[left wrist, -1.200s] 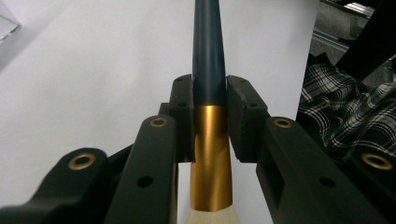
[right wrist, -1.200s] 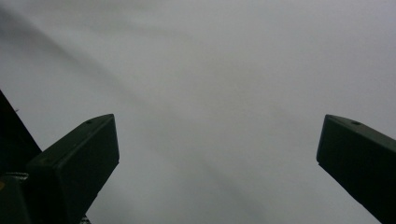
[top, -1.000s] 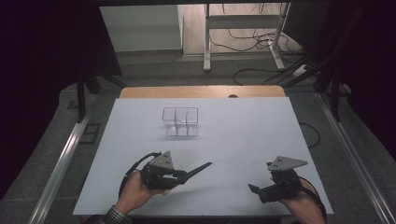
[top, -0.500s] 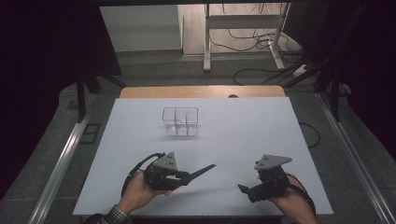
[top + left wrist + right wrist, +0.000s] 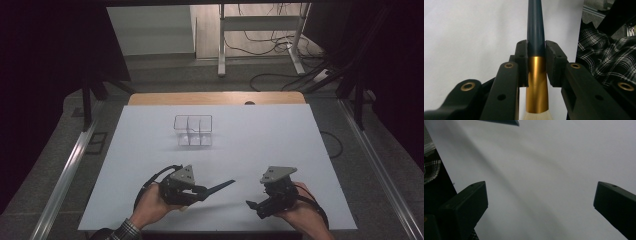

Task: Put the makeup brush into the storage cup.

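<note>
A brush (image 5: 218, 187) with a dark blue handle, gold ferrule (image 5: 536, 82) and pale bristles is clamped in my left gripper (image 5: 201, 191), near the table's front edge. In the left gripper view the jaws of the left gripper (image 5: 536, 48) are shut on the brush (image 5: 535, 30) where blue meets gold, with the handle pointing away. My right gripper (image 5: 254, 206) sits low at the front right, open and holding nothing. The right gripper view shows the right gripper (image 5: 540, 192) with jaws wide apart over bare white table, and the brush handle's tip (image 5: 504, 122) at the top edge.
A clear plastic box (image 5: 193, 131) with several compartments stands in the middle of the white table (image 5: 270, 130). A wooden strip (image 5: 215, 98) runs along the far edge. A checked sleeve (image 5: 609, 57) is beside the left gripper.
The right gripper has slid left toward the left gripper and turned its jaws toward it. The left gripper edged slightly right, still holding the brush.
</note>
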